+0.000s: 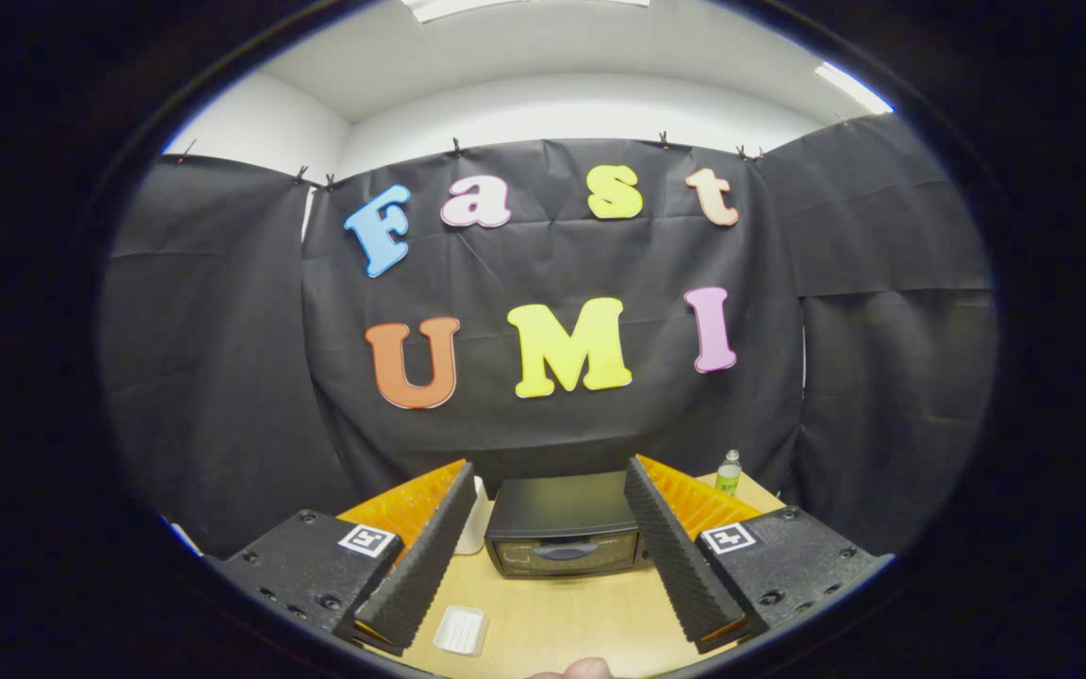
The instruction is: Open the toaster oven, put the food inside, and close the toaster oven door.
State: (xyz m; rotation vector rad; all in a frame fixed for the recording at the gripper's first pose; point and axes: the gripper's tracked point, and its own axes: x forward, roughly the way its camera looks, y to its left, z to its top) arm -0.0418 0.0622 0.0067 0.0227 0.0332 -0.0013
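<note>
A black toaster oven (565, 531) stands on the wooden table (571, 618), beyond the fingers and between them, with its door shut and the handle facing me. My gripper (550, 505) is open, held well above the table, with nothing between its fingers (420, 566). A small white tray (461, 629) lies on the table below the left finger, nearer than the oven; whether it holds any food I cannot tell. A rounded pale-brown item (581, 670) peeks in at the table's near edge.
A white container (475, 528) stands just left of the oven, partly hidden by the left finger. A small green-labelled bottle (729, 473) stands at the back right of the table, near the black cloth wall.
</note>
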